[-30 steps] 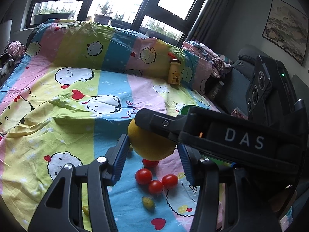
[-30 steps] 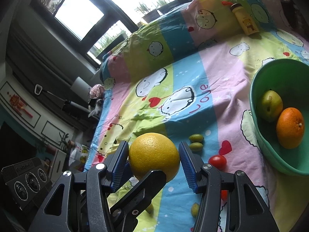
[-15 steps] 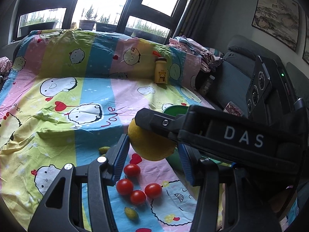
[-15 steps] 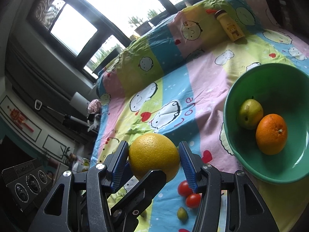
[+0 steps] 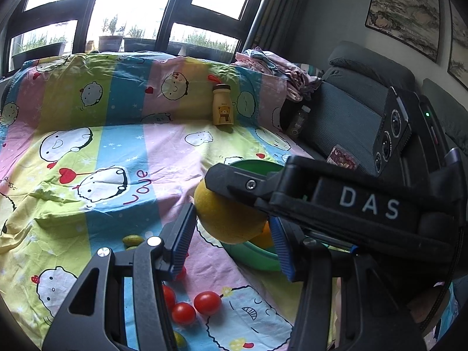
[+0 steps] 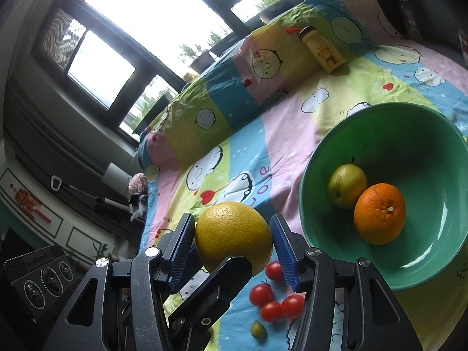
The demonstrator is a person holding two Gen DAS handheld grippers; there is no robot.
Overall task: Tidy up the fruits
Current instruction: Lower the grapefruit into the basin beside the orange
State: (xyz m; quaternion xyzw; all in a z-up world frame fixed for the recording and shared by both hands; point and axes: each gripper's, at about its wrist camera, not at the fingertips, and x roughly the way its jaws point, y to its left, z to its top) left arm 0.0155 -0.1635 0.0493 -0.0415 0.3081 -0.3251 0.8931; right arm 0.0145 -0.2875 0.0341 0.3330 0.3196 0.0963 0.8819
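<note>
A home, likely a living room: a cartoon-print sheet point(image 5: 122, 152) in pastel stripes covers a wide surface under a big dark-framed window point(image 5: 146, 8) with potted plants point(image 5: 111, 39) outside. A grey sofa point(image 5: 359, 108) stands beside it, framed landscape paintings point(image 5: 403, 11) hang on the wall, crumpled laundry point(image 5: 278, 67) lies nearby, and a bear-print bottle point(image 5: 223, 105) stands on the sheet

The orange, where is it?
In the right wrist view, the orange sits inside the green bowl at right, touching the green apple.
</note>
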